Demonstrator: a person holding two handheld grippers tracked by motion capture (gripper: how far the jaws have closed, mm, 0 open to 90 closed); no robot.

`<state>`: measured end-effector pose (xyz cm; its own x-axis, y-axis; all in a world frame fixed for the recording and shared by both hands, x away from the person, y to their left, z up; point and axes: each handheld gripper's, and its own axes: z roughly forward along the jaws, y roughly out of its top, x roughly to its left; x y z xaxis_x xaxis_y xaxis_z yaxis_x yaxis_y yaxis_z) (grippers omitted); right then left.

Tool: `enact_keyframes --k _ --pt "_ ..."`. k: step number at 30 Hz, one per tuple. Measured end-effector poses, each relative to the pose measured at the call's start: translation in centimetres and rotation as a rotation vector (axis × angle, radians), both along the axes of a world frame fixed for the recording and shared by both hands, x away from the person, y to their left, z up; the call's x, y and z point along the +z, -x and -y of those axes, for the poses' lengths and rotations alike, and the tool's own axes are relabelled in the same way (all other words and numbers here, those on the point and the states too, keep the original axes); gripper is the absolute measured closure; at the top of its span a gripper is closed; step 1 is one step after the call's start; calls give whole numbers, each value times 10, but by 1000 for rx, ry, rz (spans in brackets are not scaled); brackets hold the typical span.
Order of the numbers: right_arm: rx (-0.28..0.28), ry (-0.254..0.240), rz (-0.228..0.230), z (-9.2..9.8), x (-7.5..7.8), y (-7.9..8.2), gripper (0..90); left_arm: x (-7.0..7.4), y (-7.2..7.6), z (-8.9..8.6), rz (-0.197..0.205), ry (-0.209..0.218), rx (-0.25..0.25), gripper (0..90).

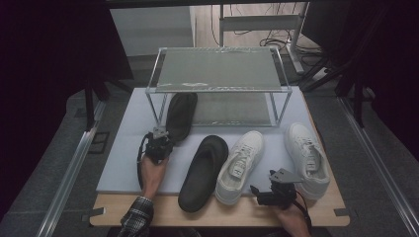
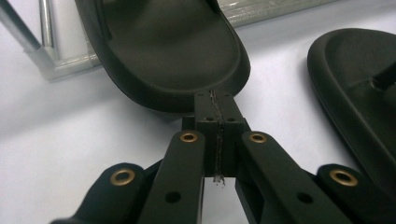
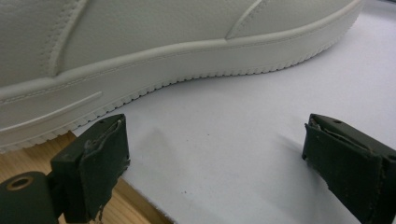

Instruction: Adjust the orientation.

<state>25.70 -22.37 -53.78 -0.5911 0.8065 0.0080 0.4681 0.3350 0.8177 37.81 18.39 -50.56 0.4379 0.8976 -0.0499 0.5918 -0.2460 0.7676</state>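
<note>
One black slipper (image 1: 180, 116) lies with its toe under the wire rack (image 1: 217, 69), its heel toward me. My left gripper (image 1: 162, 139) is shut, and its tips (image 2: 215, 100) meet the heel rim of that slipper (image 2: 168, 46) with nothing between the jaws. The second black slipper (image 1: 203, 165) lies in the middle of the mat, seen at the right in the left gripper view (image 2: 359, 79). Two white sneakers (image 1: 241, 165) (image 1: 306, 158) lie to its right. My right gripper (image 1: 258, 191) rests at the mat's front edge between them, open (image 3: 215, 135), beside a sneaker's sole (image 3: 163, 32).
A pale mat (image 1: 123, 163) covers the wooden table (image 1: 163, 212); its front edge shows in the right gripper view (image 3: 140, 198). The two-tier rack stands at the back of the mat, one leg (image 2: 28, 37) close to the left slipper. Metal rails run along both sides.
</note>
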Motion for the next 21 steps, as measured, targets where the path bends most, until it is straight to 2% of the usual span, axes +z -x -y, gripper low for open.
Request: enact_keyframes --k 10,15,21 --pt "0 0 0 0 0 0 76 2 -22 10 -12 -28 10 896" --pt "1 -2 2 0 0 0 76 2 -33 13 -4 -49 24 897" --pt "3 -1 3 0 0 0 77 0 -44 17 4 -52 46 897"
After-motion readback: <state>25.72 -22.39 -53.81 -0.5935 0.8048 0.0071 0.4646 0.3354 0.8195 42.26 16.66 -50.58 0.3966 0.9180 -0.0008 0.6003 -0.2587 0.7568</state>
